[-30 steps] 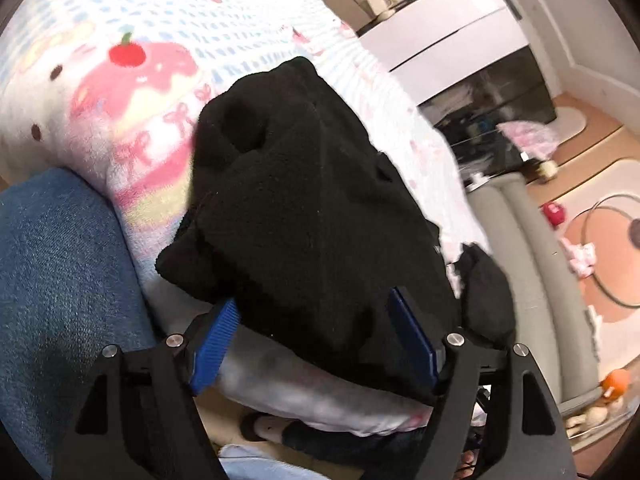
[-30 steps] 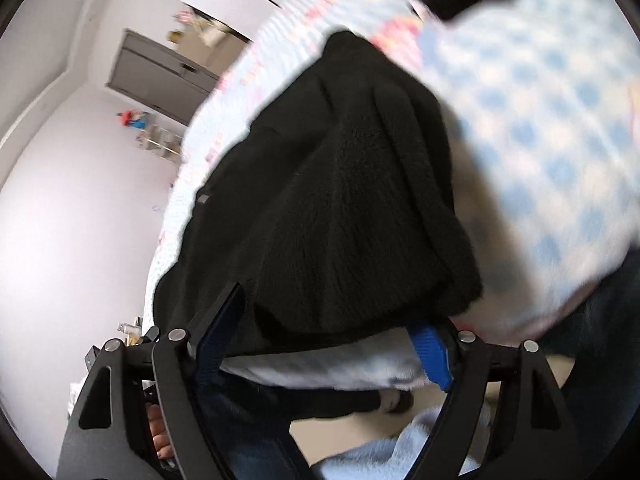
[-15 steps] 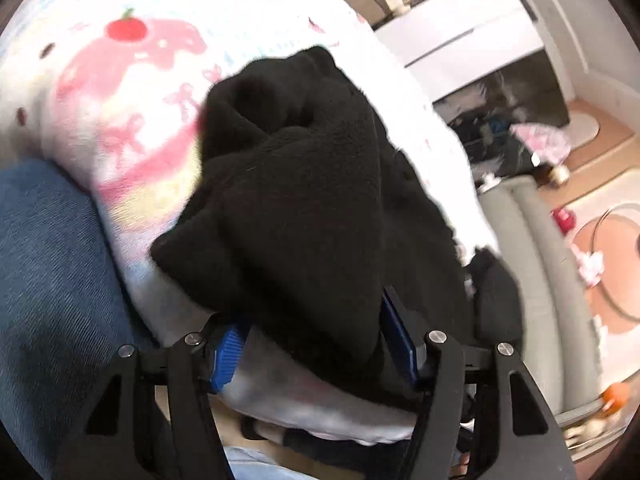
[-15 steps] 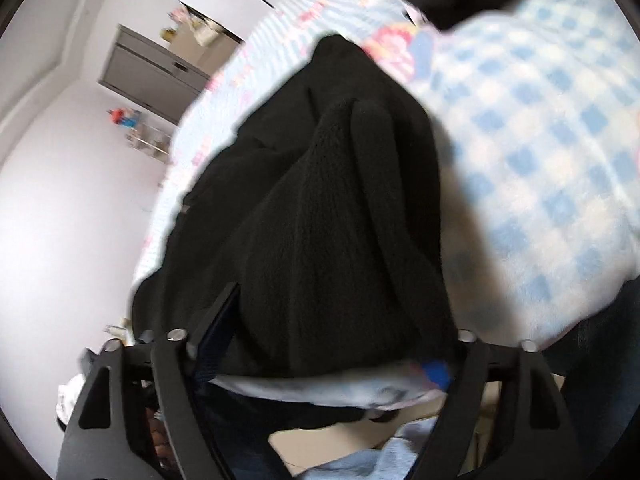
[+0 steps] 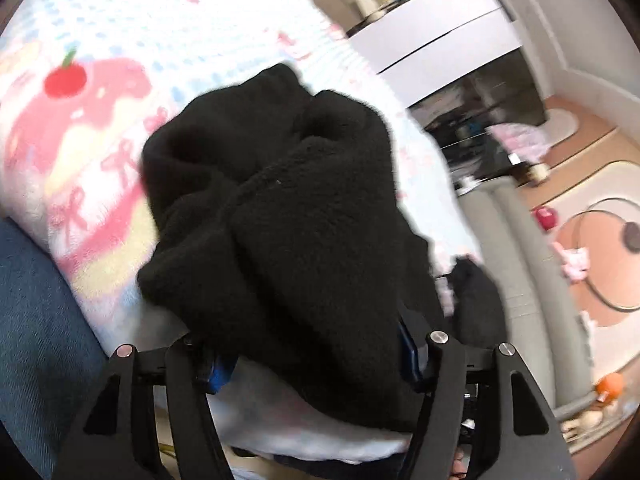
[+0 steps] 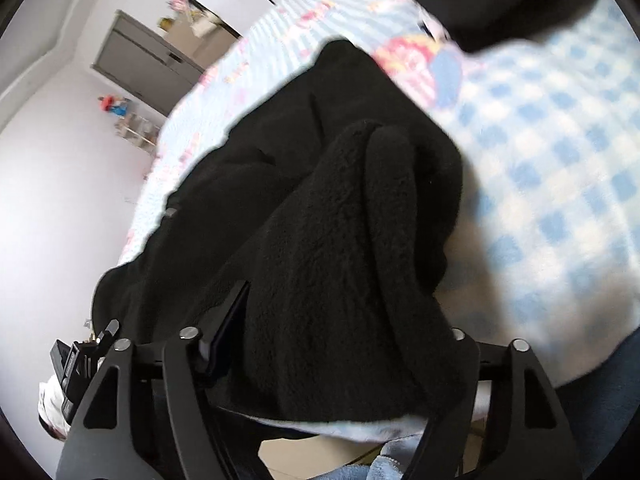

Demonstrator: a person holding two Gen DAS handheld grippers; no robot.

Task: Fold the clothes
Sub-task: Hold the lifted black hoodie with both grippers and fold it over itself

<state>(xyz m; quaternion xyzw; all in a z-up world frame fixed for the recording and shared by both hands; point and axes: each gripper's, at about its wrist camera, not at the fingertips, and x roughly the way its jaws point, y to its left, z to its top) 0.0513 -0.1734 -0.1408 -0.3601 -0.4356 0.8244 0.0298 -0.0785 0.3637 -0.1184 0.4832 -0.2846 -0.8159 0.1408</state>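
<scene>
Black fleece garment (image 5: 288, 216) sits bunched at the near edge of the bed, on the blue-checked blanket with the cake print (image 5: 80, 128). Thick pile, several loose lobes, no clean flat fold visible.

Left gripper (image 5: 308, 356): fingers spread wide, blue pads (image 5: 408, 346) either side of the near lobe. Fabric fills the gap and hides the tips, so I can't tell whether it's actually clamped or just resting between them.

Right gripper (image 6: 332, 344): same story. Fleece (image 6: 340, 240) drapes over the near end and covers the right finger completely. Left pad (image 6: 230, 328) is visible, standing off to the side. Grip not confirmable.

Both views are motion-blurred, so detail is limited.

Risks from here:
- Bulk: the pile is thick, so a pinch may take only the top layer and lower layers would slide out on a lift.
- Edge: the garment overhangs the bed edge, so a weak hold could let it slip to the floor.
- The blanket beneath is soft too; a deep bite could take it along.
- Uneven lobes: pulling the two sides unequally would twist the bundle rather than flatten it.

A second dark item (image 5: 476, 304) lies just beside, off the right side, and could snag.
</scene>
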